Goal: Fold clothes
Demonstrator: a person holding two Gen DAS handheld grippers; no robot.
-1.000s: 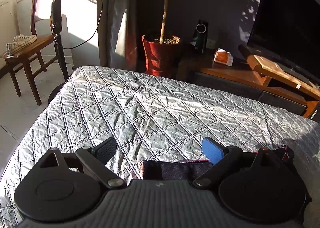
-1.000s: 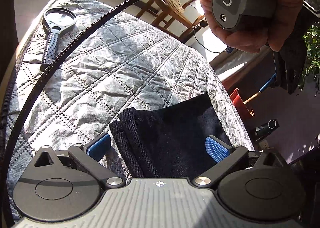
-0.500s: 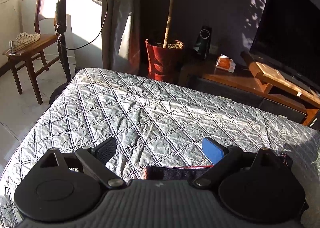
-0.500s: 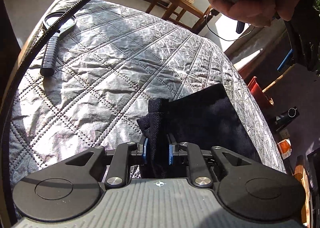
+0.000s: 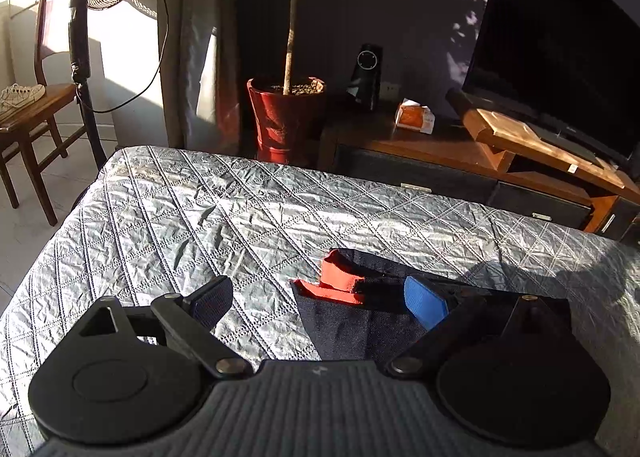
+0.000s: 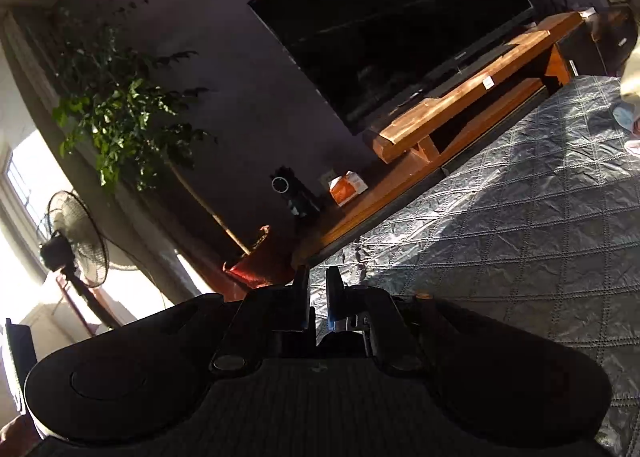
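While the left gripper (image 5: pixel 320 295) is hanging with fingers spread wide over the quilted bed cover (image 5: pixel 200 217), bare quilt is stretching ahead of it to the far edge. Just under its right finger, the dark garment (image 5: pixel 360 321) is lying, red lining showing. Tilted roomward, the right gripper (image 6: pixel 318 297) is showing fingers drawn narrow; anything pinched there is lying in shadow, so I cannot tell.
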